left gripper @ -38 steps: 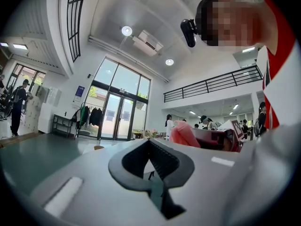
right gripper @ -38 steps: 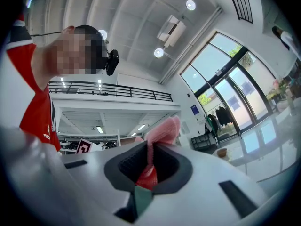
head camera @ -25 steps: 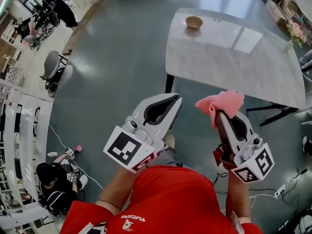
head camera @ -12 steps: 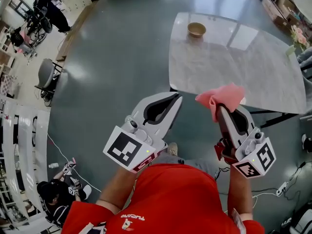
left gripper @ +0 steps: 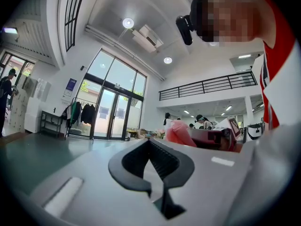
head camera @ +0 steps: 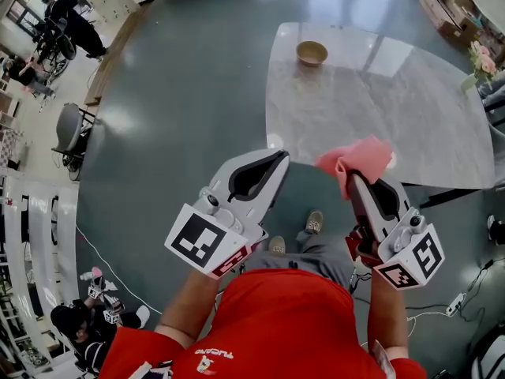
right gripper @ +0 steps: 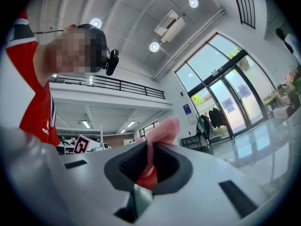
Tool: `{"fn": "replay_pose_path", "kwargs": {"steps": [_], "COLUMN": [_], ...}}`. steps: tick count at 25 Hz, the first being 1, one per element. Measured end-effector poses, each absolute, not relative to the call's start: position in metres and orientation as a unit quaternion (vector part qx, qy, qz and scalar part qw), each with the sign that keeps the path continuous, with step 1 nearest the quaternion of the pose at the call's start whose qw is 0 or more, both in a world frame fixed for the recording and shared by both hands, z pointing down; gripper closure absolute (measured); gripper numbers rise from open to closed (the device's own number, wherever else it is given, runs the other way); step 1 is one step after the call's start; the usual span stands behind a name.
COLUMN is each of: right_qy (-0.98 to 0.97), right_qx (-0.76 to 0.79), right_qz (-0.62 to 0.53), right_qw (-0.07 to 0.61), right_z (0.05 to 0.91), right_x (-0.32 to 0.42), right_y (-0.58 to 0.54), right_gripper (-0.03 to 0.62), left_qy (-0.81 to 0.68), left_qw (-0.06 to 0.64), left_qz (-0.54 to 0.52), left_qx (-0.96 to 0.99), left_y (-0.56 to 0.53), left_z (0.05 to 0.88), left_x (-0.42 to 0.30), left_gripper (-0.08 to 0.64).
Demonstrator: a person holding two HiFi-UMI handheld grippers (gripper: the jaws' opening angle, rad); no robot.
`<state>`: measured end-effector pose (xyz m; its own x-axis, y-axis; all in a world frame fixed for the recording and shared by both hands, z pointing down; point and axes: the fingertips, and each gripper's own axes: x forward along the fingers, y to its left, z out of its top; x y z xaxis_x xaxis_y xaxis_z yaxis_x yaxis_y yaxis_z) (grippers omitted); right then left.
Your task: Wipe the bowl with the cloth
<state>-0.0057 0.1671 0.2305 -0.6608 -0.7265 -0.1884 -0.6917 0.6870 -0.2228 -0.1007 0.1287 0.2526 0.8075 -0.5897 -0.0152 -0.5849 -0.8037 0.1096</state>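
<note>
A small tan bowl (head camera: 312, 52) stands at the far end of a pale marble table (head camera: 410, 125) in the head view. My right gripper (head camera: 347, 177) is shut on a pink cloth (head camera: 357, 159), which bunches above its tips; the cloth (right gripper: 161, 132) also pokes up between the jaws in the right gripper view. My left gripper (head camera: 282, 158) is shut with nothing in it, held beside the right one. Both are raised in front of the person's red shirt, short of the table's near edge and well away from the bowl.
The grey floor (head camera: 189, 77) spreads to the left of the table. A grey chair (head camera: 69, 125) stands at the far left, and a person (head camera: 71, 24) stands near the top left corner. Another person (head camera: 87, 322) sits on the floor at the lower left. Pink flowers (head camera: 483, 60) sit at the table's right end.
The table and bowl have shifted closer and leftward in the head view as the person steps forward. Both grippers keep their pose and the cloth stays gripped.
</note>
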Motion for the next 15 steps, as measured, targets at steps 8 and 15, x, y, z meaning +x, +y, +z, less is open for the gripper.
{"fn": "replay_pose_path", "kwargs": {"steps": [8,15], "right_qy": [0.918,0.932], "right_qx": [-0.366,-0.334], "right_qz": [-0.066,-0.068], "right_qw": [0.136,0.124], "right_z": [0.245,0.244], "right_x": [0.02,0.047], "right_y": [0.136,0.076], "right_gripper": [0.572,0.574], "left_qy": [-0.337,-0.373], "left_qw": [0.051,0.055], "left_qz": [-0.016,-0.008], "left_qx": [0.94,0.926], "left_y": [0.101,0.047], "left_z": [0.27,0.267], "left_x": [-0.08,-0.057], "left_gripper": [0.555,0.555]}}
